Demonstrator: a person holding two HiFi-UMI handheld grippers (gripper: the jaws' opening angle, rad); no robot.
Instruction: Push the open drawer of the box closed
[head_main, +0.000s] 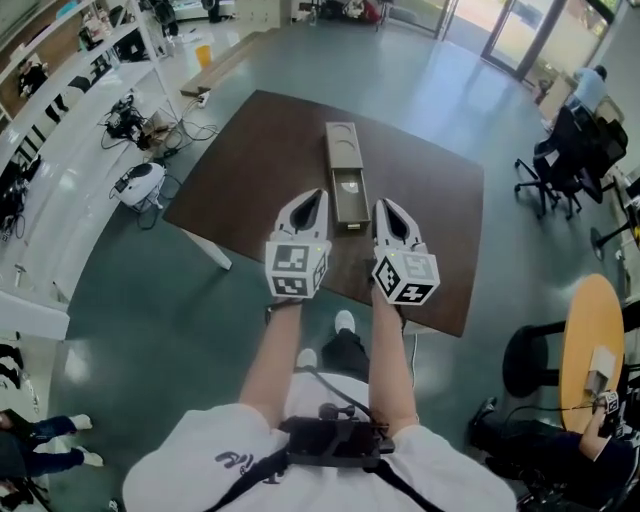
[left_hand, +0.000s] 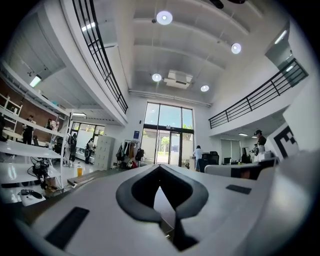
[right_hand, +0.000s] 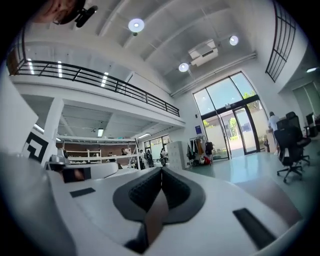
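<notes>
**Two closed grippers flank an open drawer on a dark surface**

We look steeply down at a long, narrow olive-brown box (head_main: 343, 145). It lies near the middle of a dark brown surface (head_main: 250, 170), its length running away from us. Its drawer (head_main: 350, 203) is pulled out of the near end, toward us, and stands open.

The left gripper (head_main: 318, 194) is just beside the drawer's left side and the right gripper (head_main: 383, 204) just beside its right side, so the drawer sits between them. We cannot tell whether either one touches it. Each gripper's own view shows its two jaws pressed together with nothing between them. Both grippers point away from us, held out on bare forearms (head_main: 275, 360).

Around the surface lies a grey-green floor (head_main: 420, 60). A black office chair (head_main: 550, 165) stands well off to the right. A round yellow table (head_main: 590, 340) sits at the right edge, nearer to us.
</notes>
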